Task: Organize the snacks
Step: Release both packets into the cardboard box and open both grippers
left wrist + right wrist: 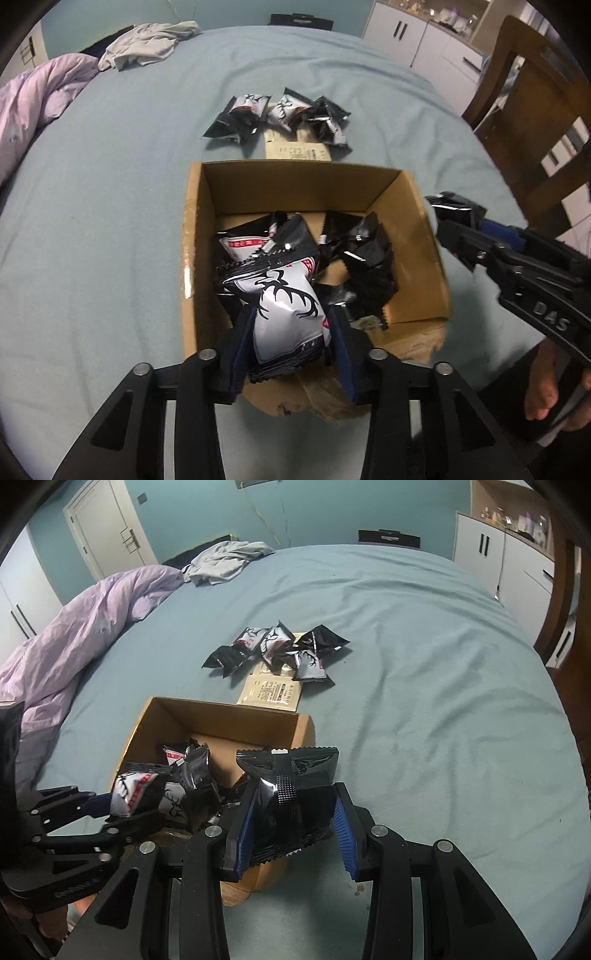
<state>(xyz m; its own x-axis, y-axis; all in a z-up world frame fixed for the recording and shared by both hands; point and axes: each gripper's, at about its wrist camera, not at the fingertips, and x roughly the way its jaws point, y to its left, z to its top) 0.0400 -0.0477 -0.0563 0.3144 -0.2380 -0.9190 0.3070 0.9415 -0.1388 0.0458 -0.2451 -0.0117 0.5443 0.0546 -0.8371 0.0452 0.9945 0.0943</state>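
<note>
An open cardboard box [417, 236] [155, 720] sits on the bed and holds several black and white snack packets [369, 258]. My left gripper [291, 325] is shut on a white packet with a black antler print [284, 314], held over the box's near edge; it also shows in the right wrist view [129, 794]. My right gripper [295, 812] is shut on a black packet [291, 782], held at the box's right side; it shows in the left wrist view [458, 210]. Several loose packets [280, 114] [280, 650] lie beyond the box.
A beige flat sachet [269, 694] lies between the box and the loose packets. A lilac duvet [81, 627] is bunched at the left, grey clothing [225, 561] at the far side. A wooden chair [532, 122] and white cabinets [498, 565] stand right of the blue bed sheet [424, 701].
</note>
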